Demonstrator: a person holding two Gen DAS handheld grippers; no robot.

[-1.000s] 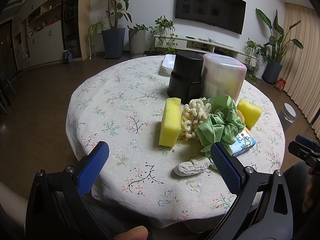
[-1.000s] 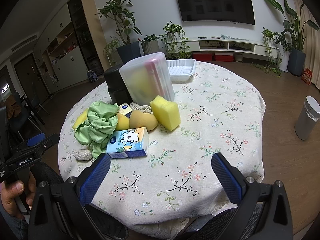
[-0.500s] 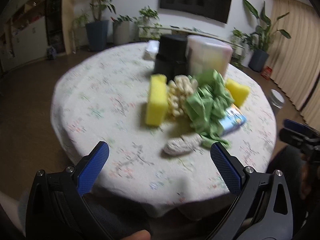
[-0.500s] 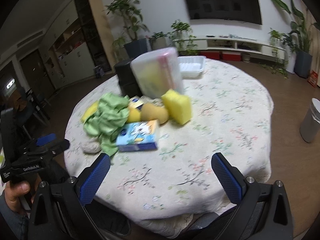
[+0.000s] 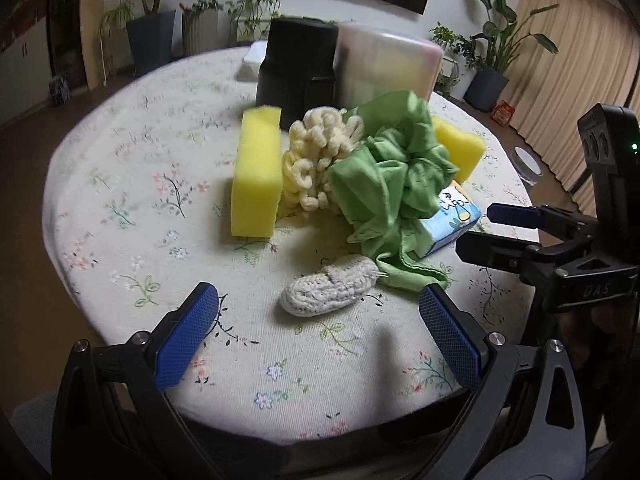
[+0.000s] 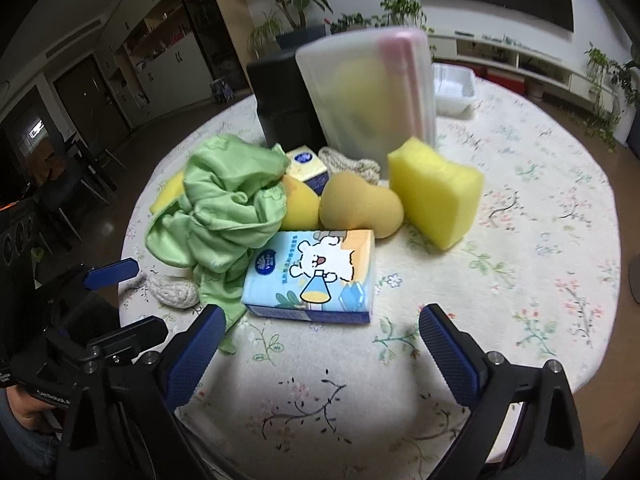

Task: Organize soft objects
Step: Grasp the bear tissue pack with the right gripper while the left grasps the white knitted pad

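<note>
My left gripper [image 5: 318,318] has closed in with jaws wide apart, the crocheted pouch [image 5: 330,290] now just ahead between them. My right gripper [image 6: 318,338], jaws also spread, has advanced on the tissue pack [image 6: 314,276]. Nothing gripped yet; everything soft still lies heaped on the counter [image 5: 120,216]. Only the right view shows the beauty sponge [image 6: 360,210] behind the green cloth [image 6: 224,208].

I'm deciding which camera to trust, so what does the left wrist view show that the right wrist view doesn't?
Only the left wrist view shows the looped yellow chenille bundle and the whole tall sponge.

Only the right wrist view shows the two beige makeup sponges and a small yellow pack.

Both show the green cloth, blue tissue pack, knitted pad, black container and frosted bin.
</note>
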